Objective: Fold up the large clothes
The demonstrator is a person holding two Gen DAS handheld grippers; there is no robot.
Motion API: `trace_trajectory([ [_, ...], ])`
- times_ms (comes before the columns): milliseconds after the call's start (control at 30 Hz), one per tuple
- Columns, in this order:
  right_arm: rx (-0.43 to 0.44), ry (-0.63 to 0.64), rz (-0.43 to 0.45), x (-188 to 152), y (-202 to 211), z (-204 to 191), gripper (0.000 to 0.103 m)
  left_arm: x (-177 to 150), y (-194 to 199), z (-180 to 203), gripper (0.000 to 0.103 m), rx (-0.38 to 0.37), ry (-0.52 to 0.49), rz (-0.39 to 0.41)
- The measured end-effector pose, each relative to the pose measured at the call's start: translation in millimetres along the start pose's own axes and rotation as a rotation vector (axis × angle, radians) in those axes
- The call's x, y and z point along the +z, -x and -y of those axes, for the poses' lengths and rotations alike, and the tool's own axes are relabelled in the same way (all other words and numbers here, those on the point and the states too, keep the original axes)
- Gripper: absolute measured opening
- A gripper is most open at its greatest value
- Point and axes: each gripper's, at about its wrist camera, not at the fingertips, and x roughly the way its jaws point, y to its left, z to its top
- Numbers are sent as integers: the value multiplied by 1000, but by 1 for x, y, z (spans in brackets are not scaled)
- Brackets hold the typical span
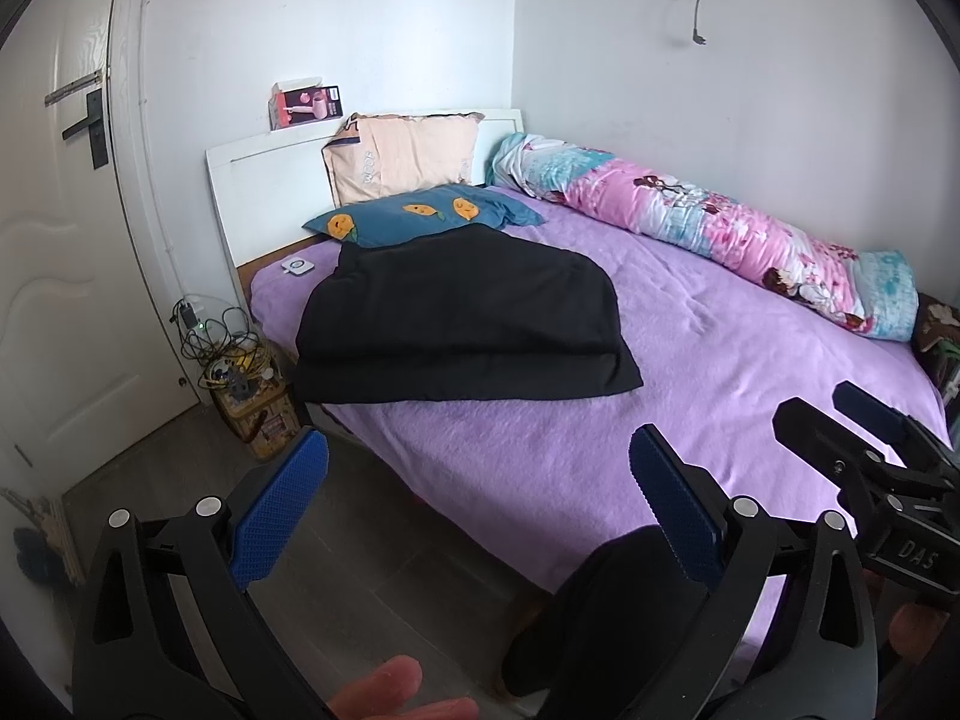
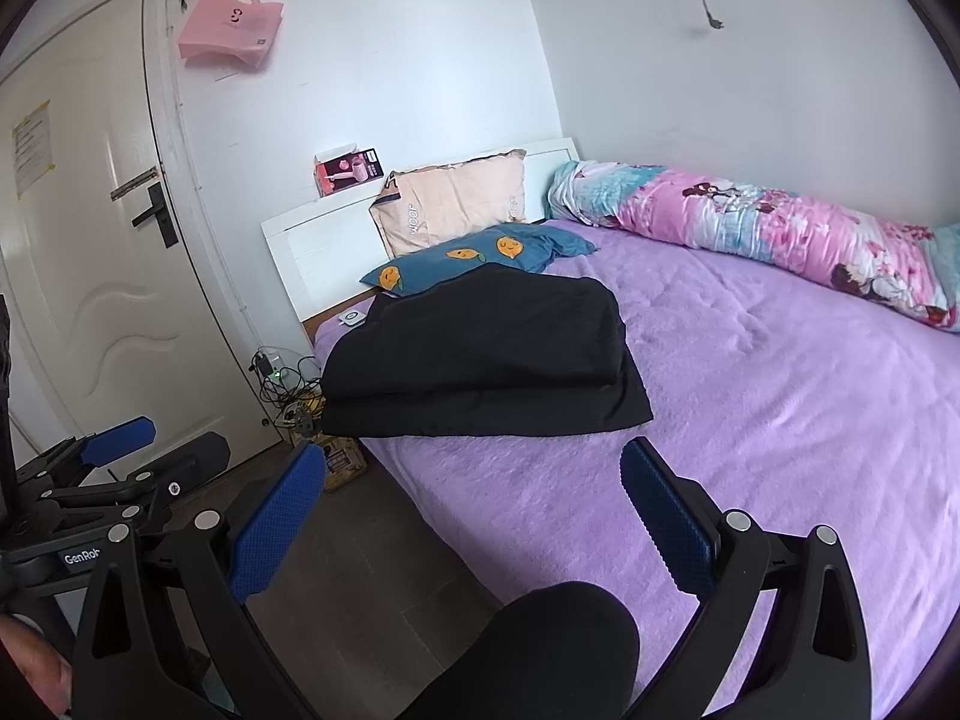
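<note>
My left gripper [image 1: 480,498] and right gripper [image 2: 474,510] hover side by side at the bed's near edge, both spread wide and empty. Farther off, left of centre on the purple bedspread [image 1: 750,360], the folded black garment [image 1: 462,324] overhangs the left edge; a nudge could slide it floorward.

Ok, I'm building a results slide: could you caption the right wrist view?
Both open claws hang near a folded black garment on the purple bed.
</note>
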Motion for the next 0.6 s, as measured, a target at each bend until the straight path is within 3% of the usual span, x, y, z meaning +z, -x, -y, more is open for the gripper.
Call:
trace_trajectory([
  [600, 18, 3, 0, 0, 3, 4, 97, -5, 3, 5, 98, 4, -4, -9],
])
